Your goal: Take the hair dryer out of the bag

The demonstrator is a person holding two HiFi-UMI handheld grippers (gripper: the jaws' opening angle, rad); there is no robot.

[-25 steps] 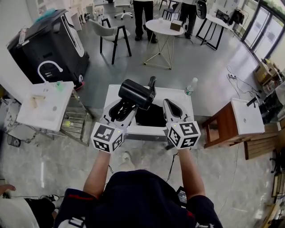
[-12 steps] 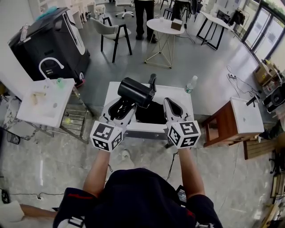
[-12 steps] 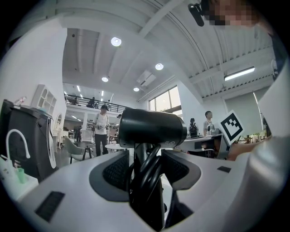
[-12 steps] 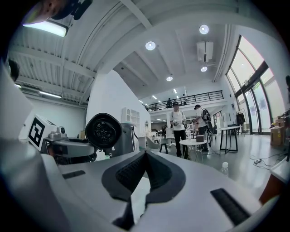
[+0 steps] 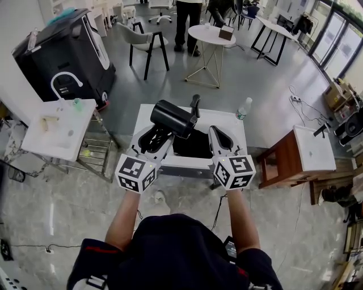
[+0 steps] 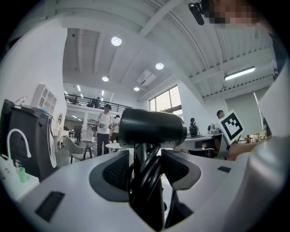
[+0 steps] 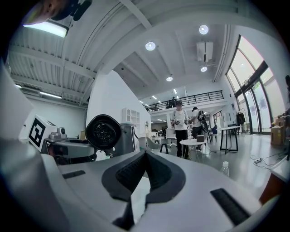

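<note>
My left gripper [image 5: 152, 137] is shut on the handle and coiled cord of the black hair dryer [image 5: 173, 118], which it holds up in the air above the white table [image 5: 238, 127]. In the left gripper view the dryer's barrel [image 6: 152, 128] lies crosswise above the jaws, with the handle clamped between the pads. The black bag [image 5: 194, 145] lies on the table below, between the two grippers. My right gripper [image 5: 218, 139] is shut on nothing, level, to the right of the dryer. From the right gripper view the dryer's round end [image 7: 103, 132] shows at the left.
A plastic water bottle [image 5: 243, 110] stands at the table's far right corner. A white sink stand [image 5: 55, 129] is to the left, a wooden cabinet [image 5: 289, 160] to the right. Beyond the table are a round table [image 5: 210, 35], a chair [image 5: 140, 42] and standing people [image 5: 188, 12].
Neither gripper nor the dryer has moved. Only the head camera has shifted slightly and people in the background have moved.
</note>
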